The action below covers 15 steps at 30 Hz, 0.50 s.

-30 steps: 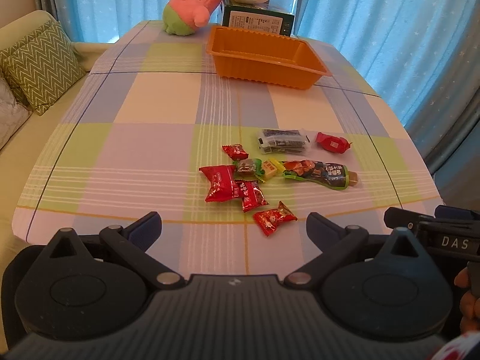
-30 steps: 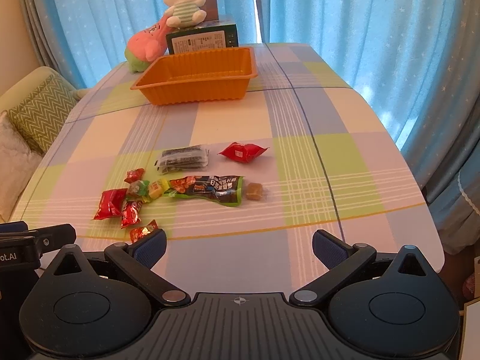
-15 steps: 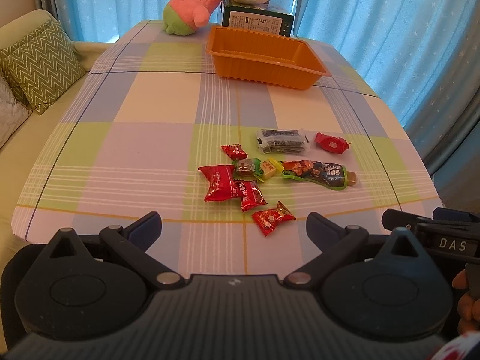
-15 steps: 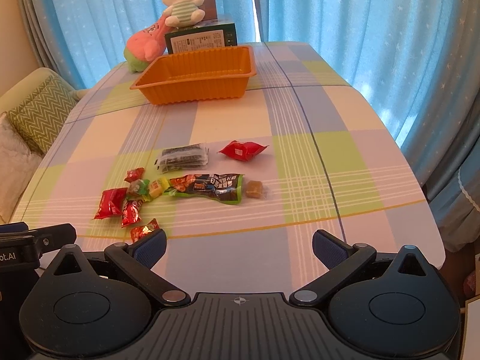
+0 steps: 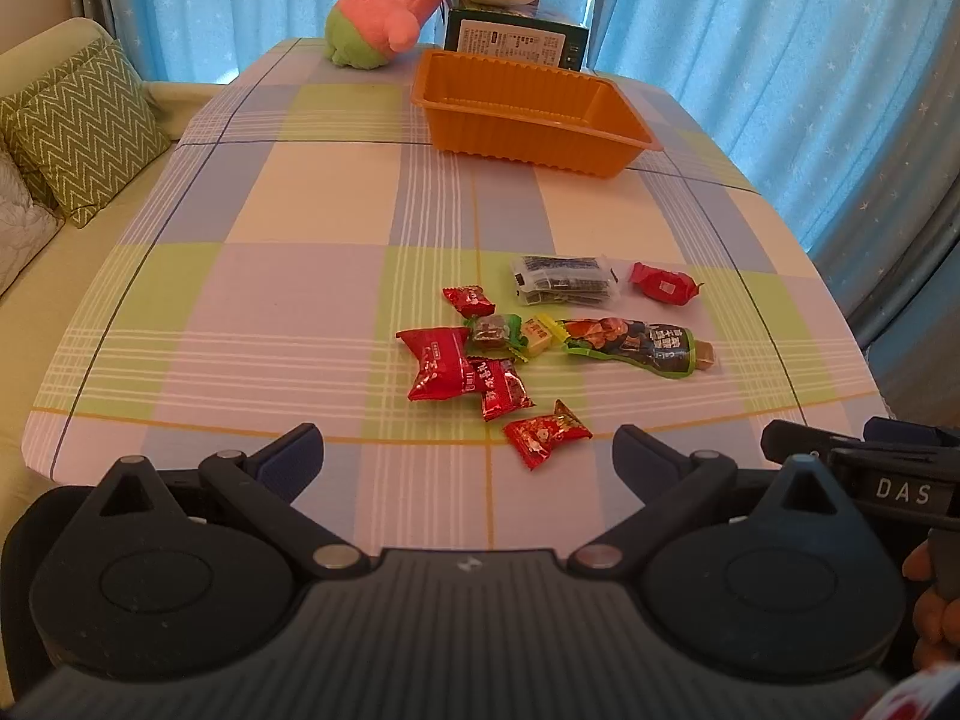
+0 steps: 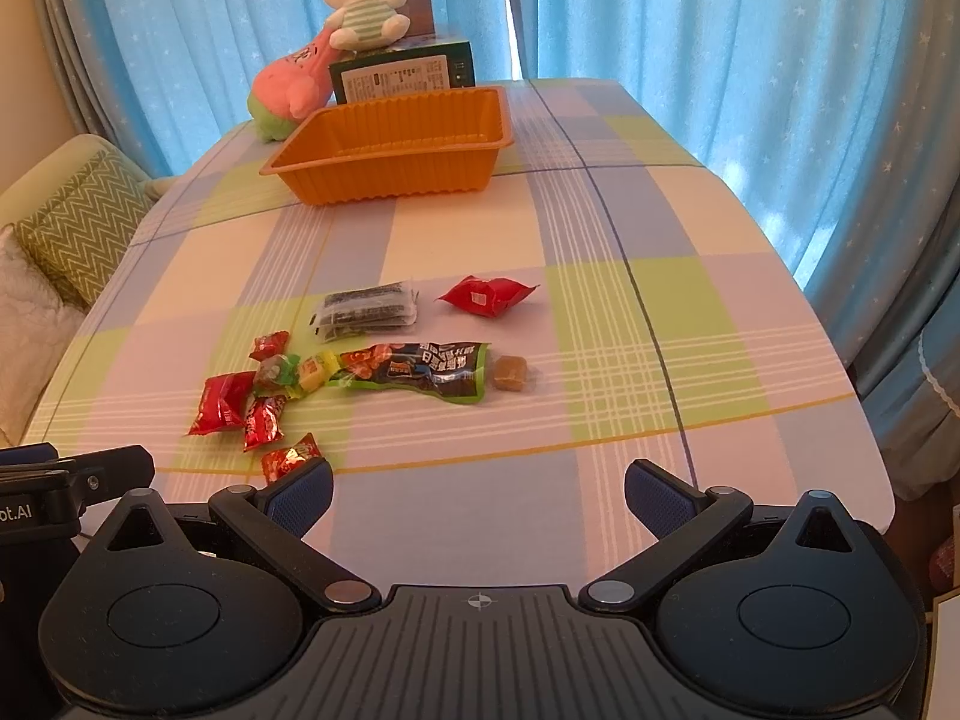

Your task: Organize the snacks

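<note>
— Well, seeing what on the bench (image 5: pixel 300 252)?
— Snacks (image 5: pixel 540 348) scattered near the front edge, all on the checked cloth. Orange tray (image 5: pixel 528 114) farther back, empty, well apart from them.

— Left gripper (image 5: pixel 468 456)?
— Hovering low at the near edge, fingers (image 5: pixel 288 459) spread wide, gripping nothing. Red candy (image 5: pixel 546 433) lying just ahead, between the tips but untouched.

— And the right gripper (image 6: pixel 479 489)?
— Same: fingers (image 6: pixel 657 498) wide apart, empty, over bare cloth. Left tip close by that same red candy (image 6: pixel 291 457).

— Other pieces?
— Long dark-green packet (image 6: pixel 414 369) in the middle, with a caramel (image 6: pixel 510 373) at its end. Dark seaweed pack (image 6: pixel 366 311) behind it, red pouch (image 6: pixel 487 295) just beside. Cluster of red wrappers (image 5: pixel 447 363) plus green and yellow sweets to the left.

— Behind the tray?
— Green box (image 6: pixel 401 77), with a bunny plush (image 6: pixel 363 3) on top and a pink plush (image 5: pixel 384 21) alongside. Blue curtains (image 6: pixel 720 30) at the back.
</note>
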{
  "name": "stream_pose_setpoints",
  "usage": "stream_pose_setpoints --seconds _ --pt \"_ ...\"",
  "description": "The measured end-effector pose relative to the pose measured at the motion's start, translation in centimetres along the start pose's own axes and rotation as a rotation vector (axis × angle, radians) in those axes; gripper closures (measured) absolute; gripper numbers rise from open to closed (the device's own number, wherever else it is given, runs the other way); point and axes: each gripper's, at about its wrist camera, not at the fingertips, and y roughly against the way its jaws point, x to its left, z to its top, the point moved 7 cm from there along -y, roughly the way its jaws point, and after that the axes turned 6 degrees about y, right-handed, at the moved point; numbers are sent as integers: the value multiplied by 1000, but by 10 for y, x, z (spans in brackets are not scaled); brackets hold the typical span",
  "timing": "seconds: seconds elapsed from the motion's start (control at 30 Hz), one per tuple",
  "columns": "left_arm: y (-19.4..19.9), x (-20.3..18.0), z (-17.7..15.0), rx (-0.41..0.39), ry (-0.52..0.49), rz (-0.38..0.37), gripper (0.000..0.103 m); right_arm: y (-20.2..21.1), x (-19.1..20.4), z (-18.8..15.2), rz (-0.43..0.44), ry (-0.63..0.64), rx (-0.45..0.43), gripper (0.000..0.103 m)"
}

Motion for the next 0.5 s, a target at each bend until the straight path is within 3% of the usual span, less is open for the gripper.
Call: stream_pose_setpoints --seconds 0.5 --pt "0 0 1 1 0 -3 1 -1 0 -2 2 -3 5 0"
